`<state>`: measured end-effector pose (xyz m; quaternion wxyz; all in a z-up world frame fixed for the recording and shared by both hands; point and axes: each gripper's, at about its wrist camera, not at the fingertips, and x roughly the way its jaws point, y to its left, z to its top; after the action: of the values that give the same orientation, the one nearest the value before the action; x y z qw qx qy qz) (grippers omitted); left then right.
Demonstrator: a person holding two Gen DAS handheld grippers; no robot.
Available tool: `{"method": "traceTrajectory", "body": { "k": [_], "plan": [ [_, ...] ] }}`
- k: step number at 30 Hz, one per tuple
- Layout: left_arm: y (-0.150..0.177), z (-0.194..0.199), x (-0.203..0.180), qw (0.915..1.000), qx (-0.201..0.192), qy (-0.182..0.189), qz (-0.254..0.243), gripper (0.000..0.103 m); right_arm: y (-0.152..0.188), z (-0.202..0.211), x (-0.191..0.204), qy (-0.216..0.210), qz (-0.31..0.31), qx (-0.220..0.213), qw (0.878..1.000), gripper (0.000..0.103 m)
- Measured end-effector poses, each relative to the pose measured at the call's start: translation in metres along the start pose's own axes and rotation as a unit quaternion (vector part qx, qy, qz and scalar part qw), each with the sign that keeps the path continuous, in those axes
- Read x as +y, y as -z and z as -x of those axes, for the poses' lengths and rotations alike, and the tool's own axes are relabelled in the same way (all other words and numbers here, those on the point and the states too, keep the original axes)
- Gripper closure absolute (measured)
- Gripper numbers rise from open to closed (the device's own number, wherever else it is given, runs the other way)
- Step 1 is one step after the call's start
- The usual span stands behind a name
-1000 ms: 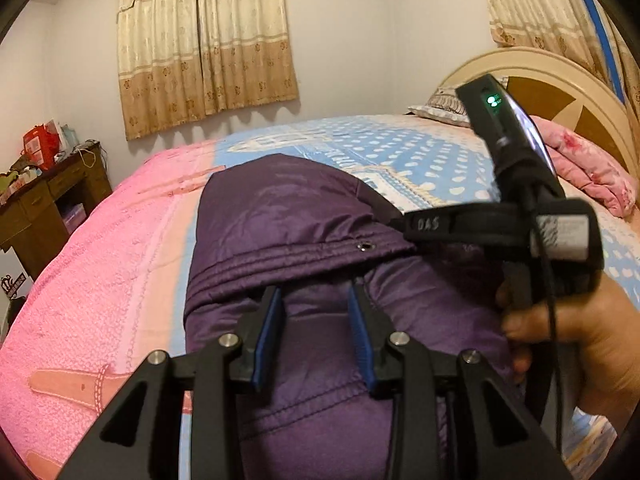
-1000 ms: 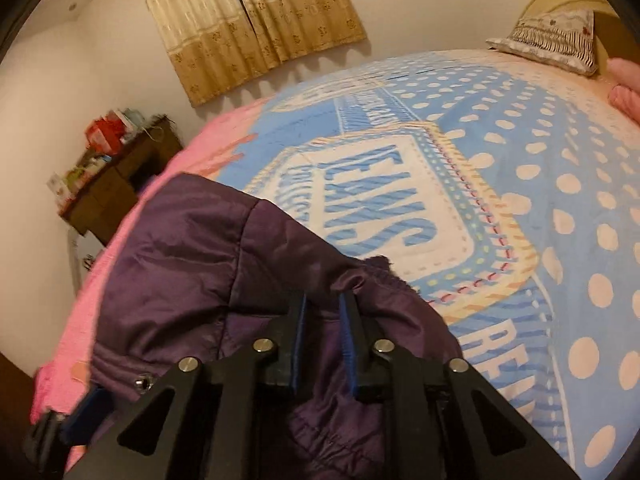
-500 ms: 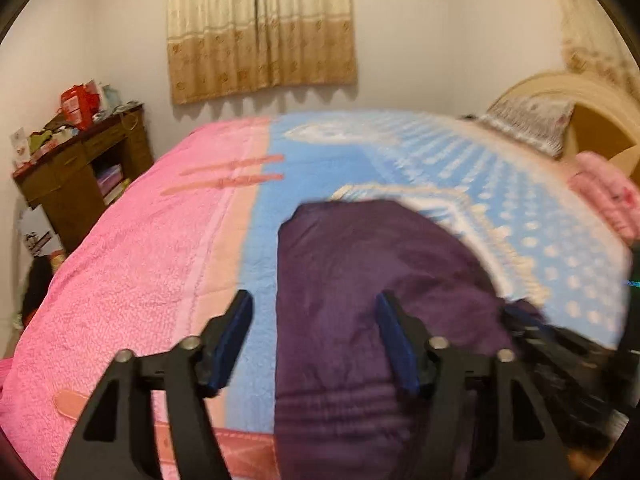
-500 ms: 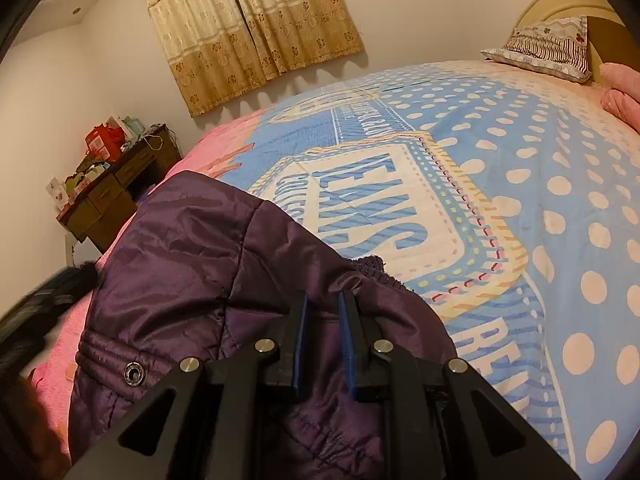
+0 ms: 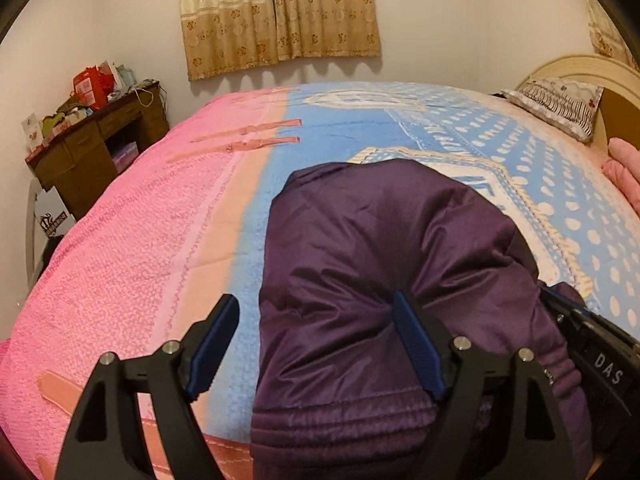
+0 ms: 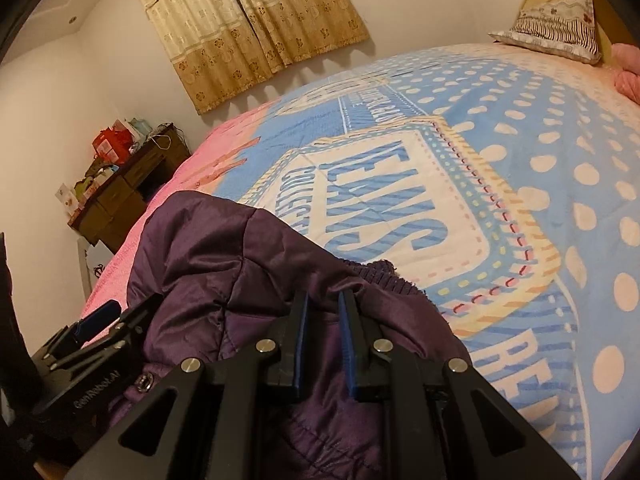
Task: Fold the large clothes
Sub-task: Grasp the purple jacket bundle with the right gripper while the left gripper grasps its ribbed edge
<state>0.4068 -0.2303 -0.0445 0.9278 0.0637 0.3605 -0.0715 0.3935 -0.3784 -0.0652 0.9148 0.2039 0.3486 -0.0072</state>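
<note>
Purple jacket [image 5: 384, 280] lies bunched on the bed [image 5: 160, 248], at the near edge, where the pink part of the bedspread meets the blue dotted part. Far to the left, against the wall, a brown wooden desk [image 5: 92, 152] carries red boxes and small clutter, and beige patterned curtains [image 5: 280, 12] hang on the far wall.

Nearer, the left hand-held gripper [image 5: 316, 344] is spreading its jaws wide over the jacket's left edge: the left blue pad hangs above bare bedspread, the right pad lies against the purple fabric, and the jacket's elastic hem [image 5: 344, 420] runs below between them. Nothing is pinched there; the cloth is let go.

Right of it, the right hand-held gripper [image 6: 323, 340] is clenched on a raised fold of the jacket, its two blue pads close together with purple fabric squeezed between them. A knitted cuff or collar edge [image 6: 384, 276] shows just beyond that fold. Further right lies the printed panel with blue lettering [image 6: 392, 200], and at the far right a striped pillow [image 6: 556, 28] rests by the headboard [image 5: 576, 68], with pink bedding [image 5: 624, 176] beside it.
</note>
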Motion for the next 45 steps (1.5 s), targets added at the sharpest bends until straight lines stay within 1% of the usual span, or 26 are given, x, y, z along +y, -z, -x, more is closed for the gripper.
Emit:
{"method": "traceTrajectory", "body": {
  "k": [3,6,7,9,10,11,12,13,14,15,16,18,19,22,24,27,28,30,34,35,38,39,41,43,44,45],
  "plan": [
    [-0.001,0.002,0.001,1.0000,0.001,0.003,0.000,0.020,-0.001,0.003,0.000,0.006,0.004,-0.001,1.000,0.089],
    [-0.002,0.006,0.000,0.9999,-0.002,-0.007,-0.009,0.019,-0.003,0.004,0.001,0.017,0.006,-0.003,1.000,0.089],
    [-0.002,0.008,0.001,0.9999,-0.002,-0.009,-0.012,0.017,-0.003,0.006,0.003,0.020,0.008,-0.005,1.000,0.087],
    [-0.003,0.009,0.006,1.0000,-0.001,-0.008,-0.005,0.010,-0.004,0.011,0.000,0.010,-0.001,-0.005,1.000,0.086],
    [-0.003,0.010,0.013,1.0000,0.005,-0.002,0.004,0.004,-0.005,0.015,-0.001,0.002,-0.007,-0.002,1.000,0.086],
    [-0.003,0.011,0.019,0.9998,0.011,0.007,0.011,0.001,-0.007,0.023,-0.005,-0.012,-0.017,-0.002,1.000,0.086],
    [-0.003,0.013,0.027,0.9993,0.020,0.028,0.017,0.001,-0.006,0.033,-0.007,-0.025,-0.026,-0.011,0.999,0.086],
    [-0.003,0.017,0.039,0.9977,0.029,0.058,0.021,0.001,-0.005,0.050,-0.015,-0.045,-0.043,-0.035,0.997,0.081],
    [-0.002,0.022,0.046,0.9964,0.031,0.076,0.022,0.001,-0.003,0.065,-0.023,-0.058,-0.057,-0.055,0.995,0.076],
    [0.000,0.027,0.053,0.9952,0.028,0.092,0.020,0.001,0.000,0.075,-0.030,-0.065,-0.069,-0.067,0.993,0.061],
    [0.001,0.033,0.059,0.9940,0.024,0.105,0.017,0.001,0.004,0.089,-0.042,-0.070,-0.088,-0.079,0.991,0.042],
    [0.006,0.041,0.070,0.9900,0.019,0.139,0.018,0.001,0.011,0.106,-0.059,-0.074,-0.114,-0.083,0.987,0.027],
    [0.009,0.042,0.074,0.9867,0.024,0.159,0.023,0.001,0.013,0.109,-0.064,-0.082,-0.120,-0.079,0.986,0.026],
    [0.016,0.030,0.079,0.9733,0.057,0.216,0.054,0.001,0.020,0.106,-0.076,-0.129,-0.140,-0.040,0.981,0.025],
    [0.021,0.018,0.076,0.9651,0.076,0.237,0.081,0.000,0.022,0.094,-0.077,-0.136,-0.137,-0.008,0.981,0.025],
    [0.026,0.002,0.080,0.9458,0.100,0.277,0.138,0.000,0.026,0.074,-0.074,-0.142,-0.116,0.017,0.983,0.023],
    [0.029,-0.003,0.081,0.9394,0.109,0.287,0.152,0.000,0.030,0.063,-0.072,-0.158,-0.110,0.031,0.981,0.016],
    [0.029,-0.006,0.080,0.9345,0.113,0.298,0.158,0.000,0.034,0.045,-0.075,-0.159,-0.115,0.057,0.979,0.007],
    [0.024,-0.001,0.074,0.9326,0.096,0.323,0.129,0.000,0.041,0.036,-0.092,-0.182,-0.137,0.051,0.972,0.006],
    [0.024,-0.002,0.074,0.9300,0.096,0.333,0.123,0.000,0.043,0.037,-0.094,-0.185,-0.135,0.048,0.972,0.006],
    [0.028,-0.006,0.060,0.9377,0.074,0.321,0.112,0.000,0.045,0.032,-0.094,-0.190,-0.129,0.042,0.972,0.003],
    [0.027,-0.007,0.060,0.9366,0.073,0.324,0.112,0.000,0.043,0.027,-0.091,-0.196,-0.123,0.042,0.972,0.002],
    [0.028,-0.013,0.061,0.9306,0.075,0.340,0.113,0.000,0.037,0.020,-0.086,-0.210,-0.112,0.043,0.970,0.001],
    [0.027,-0.017,0.065,0.9302,0.080,0.342,0.106,0.000,0.032,0.009,-0.080,-0.211,-0.106,0.042,0.971,0.001],
    [0.026,-0.017,0.066,0.9301,0.080,0.342,0.107,0.000,0.029,0.003,-0.074,-0.203,-0.098,0.047,0.973,0.001],
    [0.027,-0.014,0.068,0.9301,0.077,0.343,0.107,0.000,0.028,0.001,-0.069,-0.199,-0.093,0.051,0.974,0.005]
  ]
}}
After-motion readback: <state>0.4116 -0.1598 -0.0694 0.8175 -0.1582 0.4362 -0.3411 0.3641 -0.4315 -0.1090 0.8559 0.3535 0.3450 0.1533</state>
